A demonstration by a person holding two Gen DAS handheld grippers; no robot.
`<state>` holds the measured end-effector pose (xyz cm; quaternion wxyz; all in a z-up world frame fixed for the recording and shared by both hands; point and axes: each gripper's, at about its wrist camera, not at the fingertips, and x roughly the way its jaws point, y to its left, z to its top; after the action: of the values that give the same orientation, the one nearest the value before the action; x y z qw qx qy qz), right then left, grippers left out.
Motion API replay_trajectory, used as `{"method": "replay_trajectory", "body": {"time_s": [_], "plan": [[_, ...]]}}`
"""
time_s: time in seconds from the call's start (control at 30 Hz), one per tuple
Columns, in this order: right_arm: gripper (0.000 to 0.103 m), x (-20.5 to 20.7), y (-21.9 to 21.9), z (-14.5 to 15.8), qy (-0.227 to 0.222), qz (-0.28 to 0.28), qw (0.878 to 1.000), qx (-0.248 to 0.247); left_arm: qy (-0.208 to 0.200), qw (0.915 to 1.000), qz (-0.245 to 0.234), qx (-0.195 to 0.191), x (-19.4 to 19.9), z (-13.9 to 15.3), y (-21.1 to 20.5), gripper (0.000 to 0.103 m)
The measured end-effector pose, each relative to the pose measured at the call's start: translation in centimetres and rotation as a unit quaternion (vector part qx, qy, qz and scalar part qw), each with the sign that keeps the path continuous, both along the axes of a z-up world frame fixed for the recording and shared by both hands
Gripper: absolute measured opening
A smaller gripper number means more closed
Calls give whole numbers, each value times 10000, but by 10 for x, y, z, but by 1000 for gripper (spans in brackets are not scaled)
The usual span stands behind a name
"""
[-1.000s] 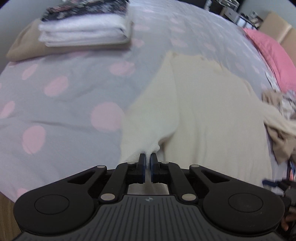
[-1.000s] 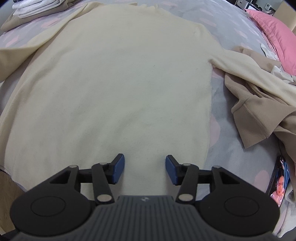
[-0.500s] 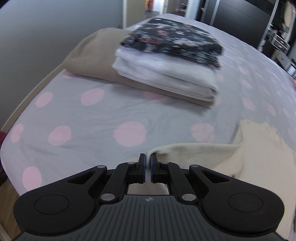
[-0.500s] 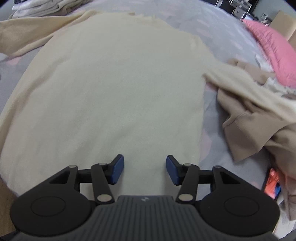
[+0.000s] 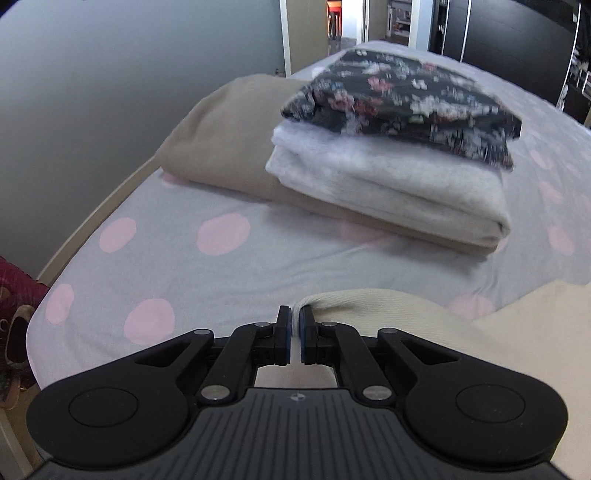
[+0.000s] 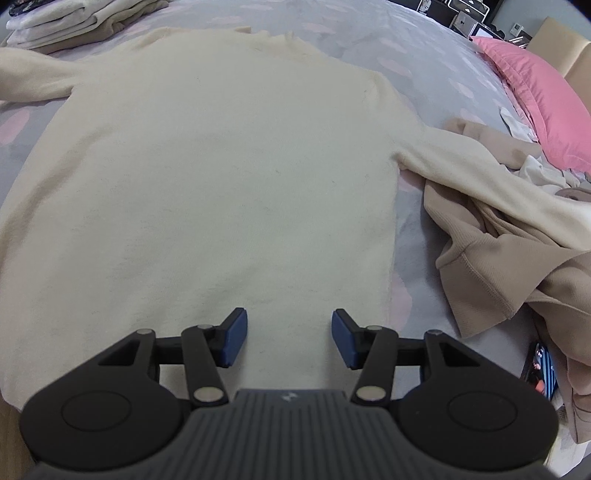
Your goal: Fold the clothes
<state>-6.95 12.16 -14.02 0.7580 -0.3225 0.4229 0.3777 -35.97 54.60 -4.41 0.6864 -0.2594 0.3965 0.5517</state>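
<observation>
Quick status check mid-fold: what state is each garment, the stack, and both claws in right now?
Left claw: shut on the cream sweater's sleeve end.
Right claw: open, over the sweater's lower edge, holding nothing.
Cream sweater: spread flat, unfolded, sleeves out to the sides.
Tan garment: crumpled, unfolded, under the sweater's right sleeve.
Stack of clothes: folded, piled.
Phone: screen lit.

We saw the sweater point(image 6: 221, 177) spread flat on the bed point(image 6: 369, 48), folded stack point(image 6: 74, 18) far-left, crumpled garments point(image 6: 498, 258) right.
</observation>
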Motion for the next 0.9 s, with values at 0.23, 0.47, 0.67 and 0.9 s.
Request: {"method": "replay_trajectory", "body": {"time_s": [0.23, 0.47, 0.67, 0.9], "plan": [[55, 4, -2, -3, 52, -59, 10000, 2, 28, 9992, -388, 60, 11, 2, -29, 22], [55, 4, -8, -2, 62, -90, 9999, 4, -278, 9923, -1173, -278, 35, 3, -88, 28], [55, -1, -13, 0, 77, -47, 10000, -23, -216, 9738, -2074, -906, 60, -25, -158, 28], [56, -10, -24, -3, 65, 121, 9998, -143, -197, 9478, -2522, -1944, 66, -79, -229, 28]]}}
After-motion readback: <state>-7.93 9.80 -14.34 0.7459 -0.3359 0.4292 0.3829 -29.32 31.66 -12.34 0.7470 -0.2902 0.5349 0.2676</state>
